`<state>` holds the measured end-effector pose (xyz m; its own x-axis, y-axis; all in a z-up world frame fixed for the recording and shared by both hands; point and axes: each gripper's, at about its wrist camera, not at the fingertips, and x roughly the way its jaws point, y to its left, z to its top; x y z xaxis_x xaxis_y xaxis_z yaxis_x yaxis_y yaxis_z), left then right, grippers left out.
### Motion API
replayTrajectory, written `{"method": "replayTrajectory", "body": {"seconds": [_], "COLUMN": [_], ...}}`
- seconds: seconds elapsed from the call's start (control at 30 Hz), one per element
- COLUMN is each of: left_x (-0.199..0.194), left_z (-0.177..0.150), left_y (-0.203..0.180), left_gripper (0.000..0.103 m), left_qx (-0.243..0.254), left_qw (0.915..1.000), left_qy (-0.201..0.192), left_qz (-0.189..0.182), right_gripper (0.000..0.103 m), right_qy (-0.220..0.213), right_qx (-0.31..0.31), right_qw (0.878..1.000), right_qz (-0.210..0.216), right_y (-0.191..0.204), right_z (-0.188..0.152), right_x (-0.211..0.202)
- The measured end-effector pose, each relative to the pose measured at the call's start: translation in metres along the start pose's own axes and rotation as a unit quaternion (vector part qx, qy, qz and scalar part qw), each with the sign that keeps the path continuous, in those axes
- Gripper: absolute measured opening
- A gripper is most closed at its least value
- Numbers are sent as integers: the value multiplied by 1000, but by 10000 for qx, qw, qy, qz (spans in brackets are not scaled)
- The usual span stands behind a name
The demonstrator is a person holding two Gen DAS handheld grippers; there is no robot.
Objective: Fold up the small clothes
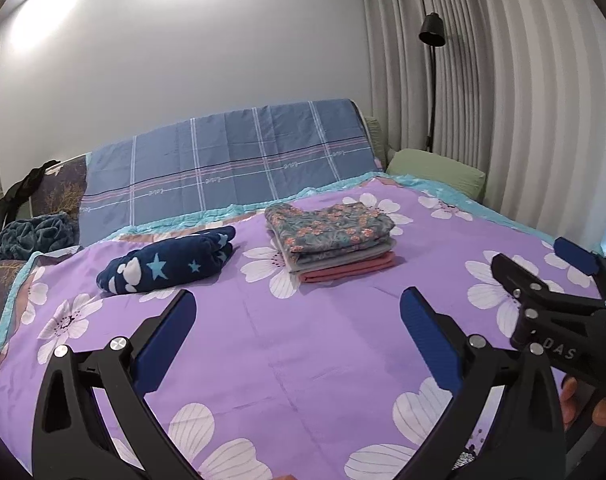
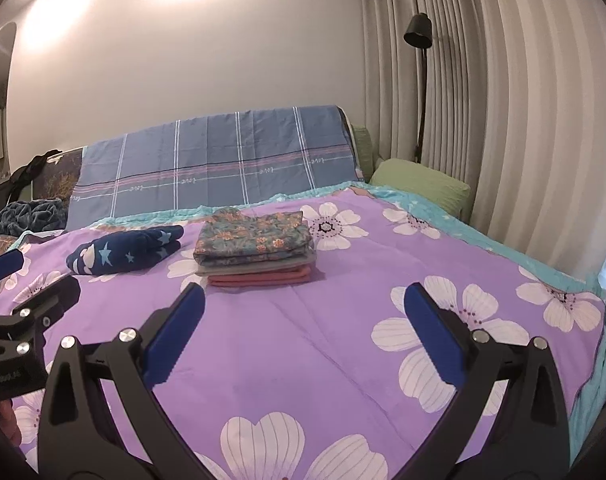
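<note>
Blue pads (image 1: pixel 175 332) of our left hand-held gripper (image 1: pixel 299 330) sit closest in the left wrist view, spread wide with nothing between them, only the purple bedspread (image 1: pixel 303 360) with its white flowers below. Our right hand-held gripper (image 2: pixel 303 324) shows the same in its own view: jaws wide apart, empty, hovering over the bedspread (image 2: pixel 303 360).

Each gripper appears at the edge of the other's view. We see the right one (image 1: pixel 543 272) at the right of the left wrist view, its jaws likewise parted, and the left one (image 2: pixel 27 280) at the left edge of the right wrist view.

Farther back on the bed lies the folded stack (image 1: pixel 331 236) of small clothes: a floral piece on top, grey in the middle, pink at the bottom, edges roughly lined up. In the right wrist view the stack (image 2: pixel 257 252) sits just ahead of the left finger. Beside it, to the left and apart from it, lies a navy bundle (image 1: pixel 167 260) with stars and white shapes, loosely folded or rolled; we see it (image 2: pixel 123 254) in the right wrist view too.

Behind these, a blue plaid sheet (image 1: pixel 231 168) covers the headboard. A green pillow (image 1: pixel 435 172) lies at the right, near a black lamp (image 1: pixel 433 32) and pale curtains (image 1: pixel 523 100).
</note>
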<state>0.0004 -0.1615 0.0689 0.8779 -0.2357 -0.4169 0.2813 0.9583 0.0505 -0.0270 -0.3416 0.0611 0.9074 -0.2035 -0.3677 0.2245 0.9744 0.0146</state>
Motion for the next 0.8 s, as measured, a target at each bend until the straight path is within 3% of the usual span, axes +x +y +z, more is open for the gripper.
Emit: {"method": "replayTrajectory", "body": {"seconds": [0.8], "left_x": [9], "left_z": [-10], "left_y": [-6], "left_gripper": [102], "left_qx": [107], "left_qw": [9994], "left_qy": [329], "left_qz": [-96], "right_gripper": [101], "right_qy": [139], "right_qx": [-41], "right_qw": [9999], "right_qz": [-5], "right_y": [3], "right_z": [-5], "right_x": [6]}}
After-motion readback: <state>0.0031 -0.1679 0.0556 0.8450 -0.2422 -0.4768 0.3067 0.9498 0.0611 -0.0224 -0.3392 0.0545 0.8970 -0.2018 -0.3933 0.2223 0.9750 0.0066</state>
